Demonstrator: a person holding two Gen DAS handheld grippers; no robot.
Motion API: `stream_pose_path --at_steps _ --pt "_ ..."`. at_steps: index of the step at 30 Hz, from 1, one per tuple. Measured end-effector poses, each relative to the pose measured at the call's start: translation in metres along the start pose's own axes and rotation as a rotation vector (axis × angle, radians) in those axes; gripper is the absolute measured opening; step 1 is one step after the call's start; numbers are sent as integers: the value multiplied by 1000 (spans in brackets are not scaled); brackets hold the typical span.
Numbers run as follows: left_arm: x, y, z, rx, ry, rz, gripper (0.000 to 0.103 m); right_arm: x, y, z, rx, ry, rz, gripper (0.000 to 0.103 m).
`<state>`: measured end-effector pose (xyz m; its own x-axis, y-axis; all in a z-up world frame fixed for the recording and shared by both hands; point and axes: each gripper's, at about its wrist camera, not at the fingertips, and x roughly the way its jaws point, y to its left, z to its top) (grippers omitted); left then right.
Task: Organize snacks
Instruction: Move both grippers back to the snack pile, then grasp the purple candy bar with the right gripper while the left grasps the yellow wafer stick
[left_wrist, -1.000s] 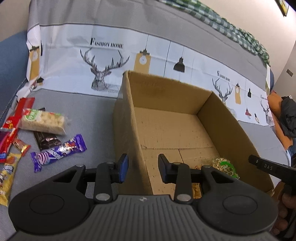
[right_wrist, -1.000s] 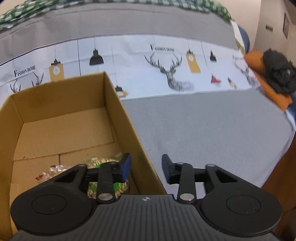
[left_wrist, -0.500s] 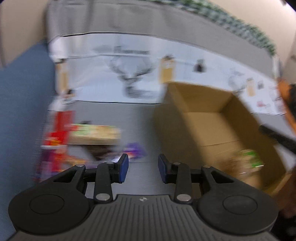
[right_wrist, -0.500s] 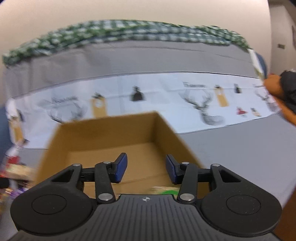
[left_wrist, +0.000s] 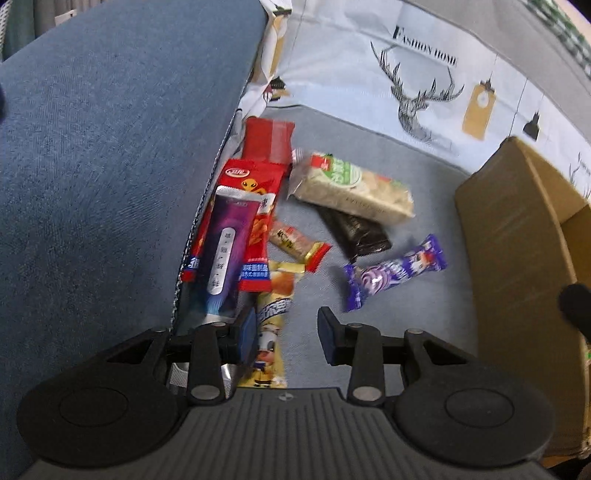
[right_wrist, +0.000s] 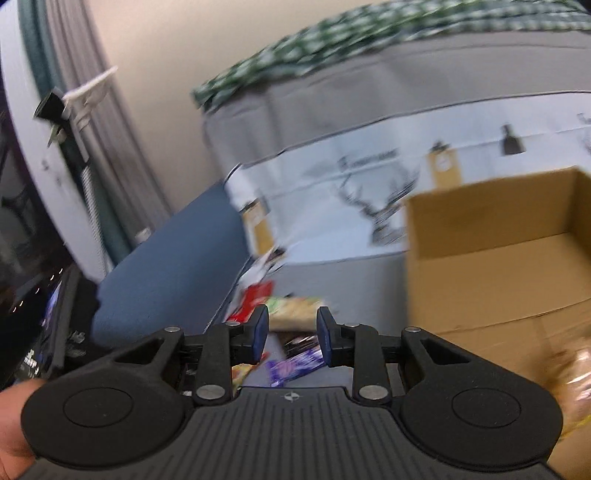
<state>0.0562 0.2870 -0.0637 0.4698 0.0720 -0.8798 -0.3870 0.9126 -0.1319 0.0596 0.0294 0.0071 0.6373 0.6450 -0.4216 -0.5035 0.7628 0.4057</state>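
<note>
Your left gripper (left_wrist: 286, 334) hangs open, empty, over snacks (left_wrist: 258, 236) beside the box (left_wrist: 517, 258); your right gripper (right_wrist: 291, 334), empty, has been narrowing.

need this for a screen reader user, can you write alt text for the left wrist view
The left gripper, jaws open and empty, hangs over a heap of snack packets on a grey sofa seat: a purple candy wrapper, a rice cracker pack, a dark bar, red packets. A cardboard box stands to the right, a blue armrest to the left.

L gripper (left_wrist: 286, 334) open, empty, over snack pile (left_wrist: 258, 229) w/ purple bar (left_wrist: 393, 275) beside cardboard box (left_wrist: 517, 258).
</note>
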Motion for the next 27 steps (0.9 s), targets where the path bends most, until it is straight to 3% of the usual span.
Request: stream_pose_path --at_steps 5,10,12,13,14,20,21,23,25,27 --pt "11 -4 -5 29 48 34 44 46 16 -13 49 116 -8 39" --pt "19 -4 -5 33 71 49 43 103 12 -21 134 204 -103 63" --pt "22 -5 -5 43 86 54 35 124 3 -25 159 235 -134 71" --pt "23 -6 -6 46 93 53 22 135 -1 -28 171 257 -154 74" --pt "25 -6 -6 47 100 51 16 145 -6 -32 182 280 -170 74" --pt "25 -5 -5 38 100 40 13 171 -5 -37 119 293 -204 75" --pt "25 -5 -5 38 100 40 13 172 -3 -37 100 294 -202 71" --pt "24 -5 -5 38 100 40 13 176 2 -38 29 298 -239 52" --pt "24 -5 -5 35 99 35 13 176 9 -41 -59 300 -283 25" --pt "24 -4 -5 31 100 30 13 173 9 -42 -99 303 -300 18"
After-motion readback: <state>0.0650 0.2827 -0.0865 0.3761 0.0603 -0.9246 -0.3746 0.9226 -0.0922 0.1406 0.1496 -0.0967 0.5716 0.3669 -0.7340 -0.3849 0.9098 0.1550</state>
